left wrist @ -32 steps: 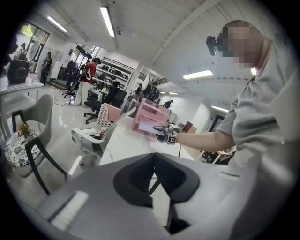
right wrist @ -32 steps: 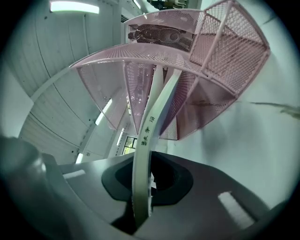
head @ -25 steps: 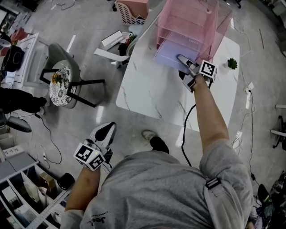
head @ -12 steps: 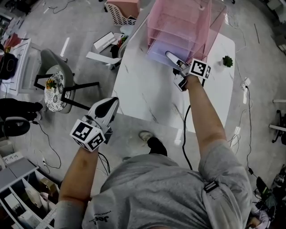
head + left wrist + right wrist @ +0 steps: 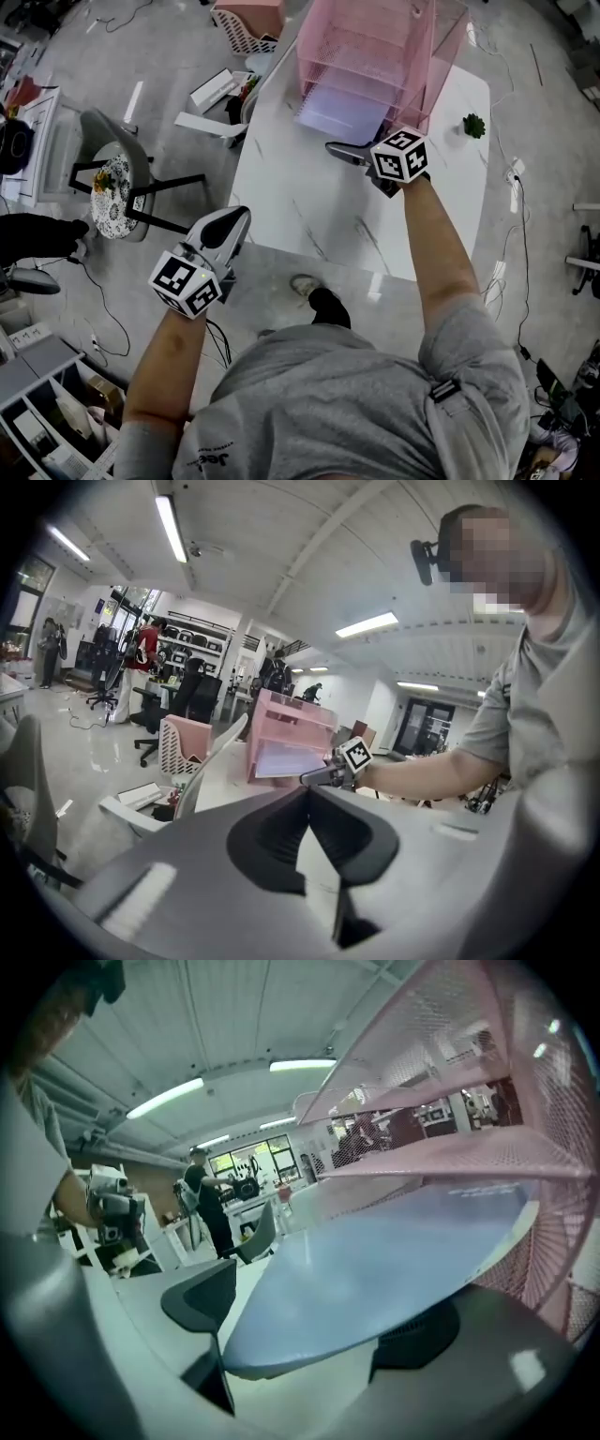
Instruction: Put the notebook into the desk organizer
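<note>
The right gripper (image 5: 334, 148) is no more at the notebook (image 5: 339, 114): a second ago its tip was against the near edge of the lilac cover, and now it is drawn back a little toward 6 o'clock and turned, so that it points toward 9 o'clock over the white table (image 5: 309, 202). Its jaws stand well apart and clamp nothing; in the right gripper view the near corner of the notebook hangs just above the gap, free of both. The notebook lies flat in the lowest tier of the pink desk organizer (image 5: 375, 52) at the 12 o'clock end of the table, deeper than a second ago, but a good part of it still comes out from the front. I judge the placing nearly done; one more push may be wanted, or it may be left as it is. The left gripper (image 5: 232, 220) is now raised from its low place by the body, at 8 o'clock off the table, with its jaws closed together and empty. Around it, a small plant (image 5: 474, 125) sits at 2 o'clock on the table, well apart from the work. On the floor at 10 o'clock are a chair (image 5: 122, 178), white boxes (image 5: 214, 89) and a pink basket (image 5: 246, 17). Nothing blocks the tier; only the mesh shelf above leaves a low opening.
</note>
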